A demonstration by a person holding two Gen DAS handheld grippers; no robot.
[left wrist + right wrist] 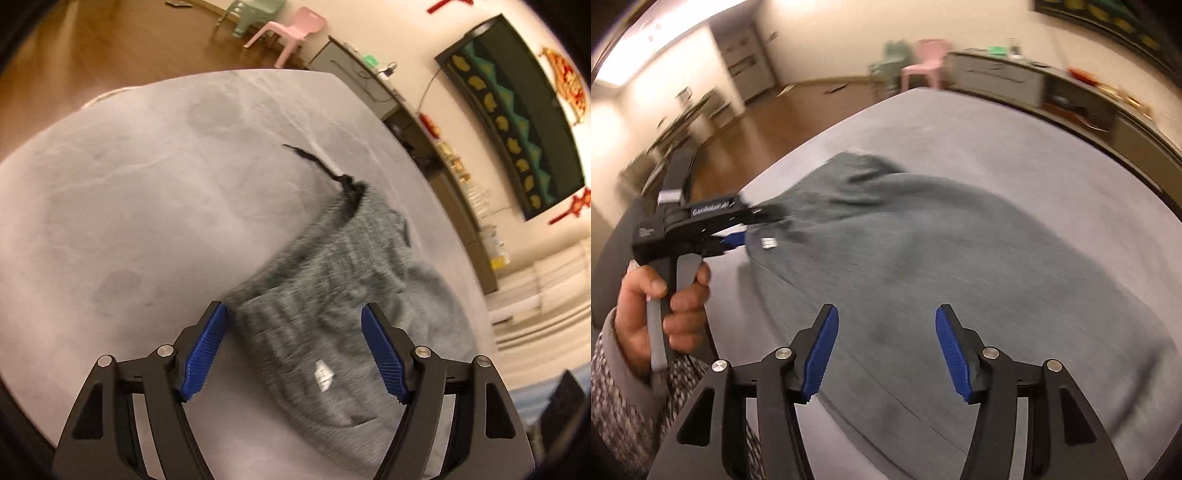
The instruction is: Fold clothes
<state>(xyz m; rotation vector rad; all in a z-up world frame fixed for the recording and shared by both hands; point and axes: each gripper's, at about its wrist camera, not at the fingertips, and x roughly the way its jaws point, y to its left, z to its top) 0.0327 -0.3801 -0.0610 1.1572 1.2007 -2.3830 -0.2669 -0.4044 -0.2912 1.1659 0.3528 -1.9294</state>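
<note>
A grey knit garment (332,280) lies crumpled on the grey covered table (129,184), with a black drawstring (314,158) trailing from its far end and a small white label (323,374) near me. My left gripper (295,308) stands open over its near part, and the blue pads do not press the cloth. In the right wrist view the garment (942,251) spreads wide over the table (997,140). My right gripper (886,310) hovers open above its near edge. A hand (646,306) holds the left gripper (753,227) at the garment's left edge by the label (768,243).
A pink chair (288,33) and a green chair (247,14) stand on the wooden floor (110,40) past the table's far edge. A low grey cabinet (997,74) runs along the wall under a dark wall hanging (517,118). A patterned sleeve (624,398) is at lower left.
</note>
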